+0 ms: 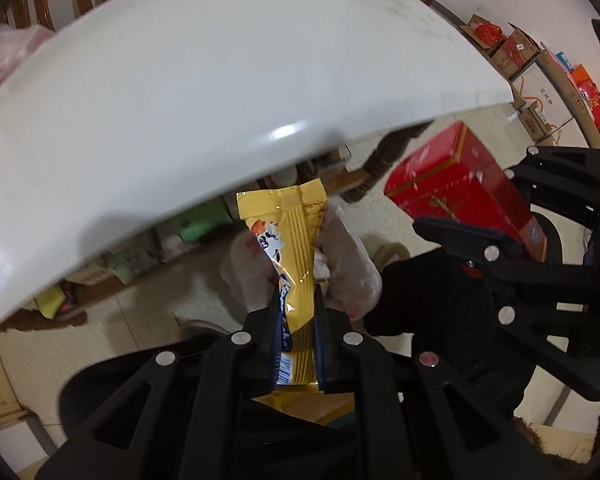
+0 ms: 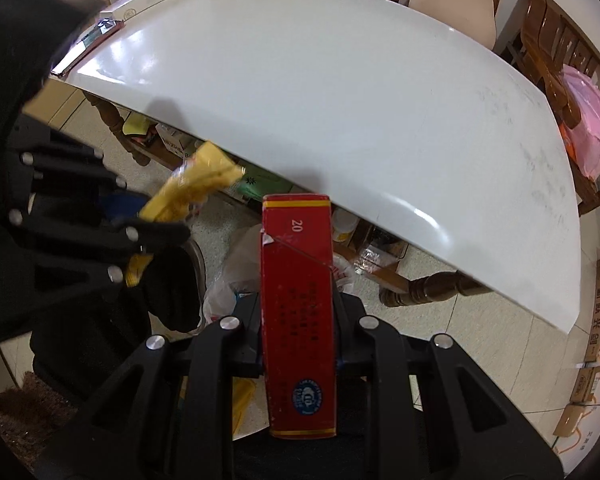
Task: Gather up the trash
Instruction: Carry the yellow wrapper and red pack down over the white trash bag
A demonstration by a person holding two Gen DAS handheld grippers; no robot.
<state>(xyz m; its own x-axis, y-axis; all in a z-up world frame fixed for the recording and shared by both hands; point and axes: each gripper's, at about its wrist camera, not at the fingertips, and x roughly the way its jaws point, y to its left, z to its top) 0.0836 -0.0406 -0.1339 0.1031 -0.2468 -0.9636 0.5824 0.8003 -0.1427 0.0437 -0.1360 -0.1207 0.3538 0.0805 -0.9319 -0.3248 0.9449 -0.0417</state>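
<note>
My left gripper is shut on a yellow snack wrapper, which sticks out past the fingertips. My right gripper is shut on a red cigarette box that stands on end between the fingers. Both point steeply down, just off the near edge of the white table. The left wrist view has the red box and the right gripper at its right. The right wrist view has the wrapper and the left gripper at its left. Below them lies a crumpled clear plastic bag, also.
Wooden chairs line the table's far side, one with a pink bag. A white box and a flat device sit at the table's far left corner. Cardboard boxes stand along the wall. Packages and table legs are under the table.
</note>
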